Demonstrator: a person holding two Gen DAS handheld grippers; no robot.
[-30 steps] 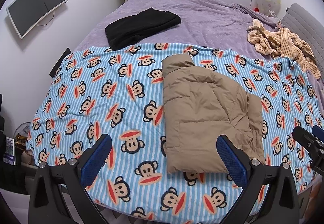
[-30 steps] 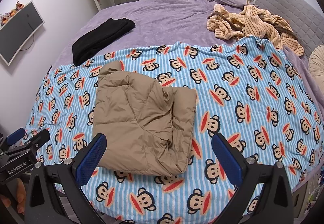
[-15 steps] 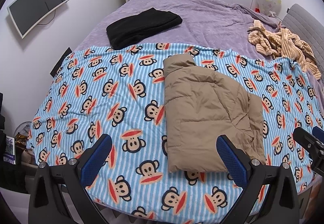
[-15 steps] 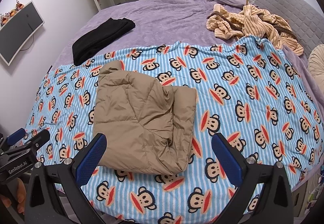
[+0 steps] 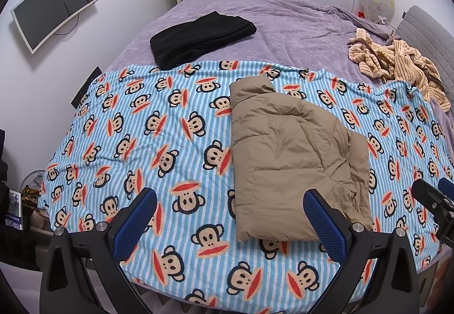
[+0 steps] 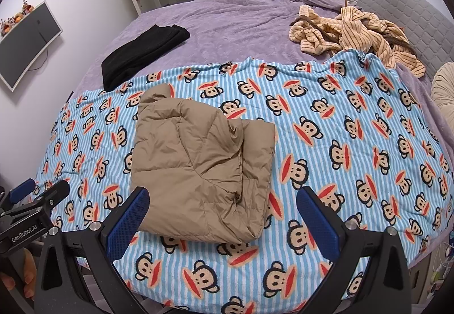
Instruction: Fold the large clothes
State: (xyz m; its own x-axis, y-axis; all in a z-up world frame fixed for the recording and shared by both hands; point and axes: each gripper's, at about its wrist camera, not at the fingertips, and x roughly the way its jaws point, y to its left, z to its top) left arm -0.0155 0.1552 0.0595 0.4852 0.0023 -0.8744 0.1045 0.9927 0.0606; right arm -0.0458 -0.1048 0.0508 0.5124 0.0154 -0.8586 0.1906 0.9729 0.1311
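Both claws are spread wide and holding nothing: the left gripper point(image 5: 229, 224) and right gripper point(image 6: 222, 219) hover at the near edge of the bed, side by side.

Just past them lies the one tan quilted puffer jacket point(image 5: 289, 160), already folded into a chunky packet on the blue striped monkey-print towel point(image 5: 147, 126). From the left claw it sits around 1 o'clock, from the right claw around 11, so it's pretty much between the two. Its long axis runs near to far, collar end at the far side. I'd guess the right one is a touch nearer, since the packet's near edge reaches between its fingers.

Further back on the purple bedspread point(image 6: 232, 21): one folded black garment point(image 5: 201, 35) at 11 o'clock, and one crumpled yellow striped garment point(image 6: 354, 30) at 1 o'clock, looks like the next job.
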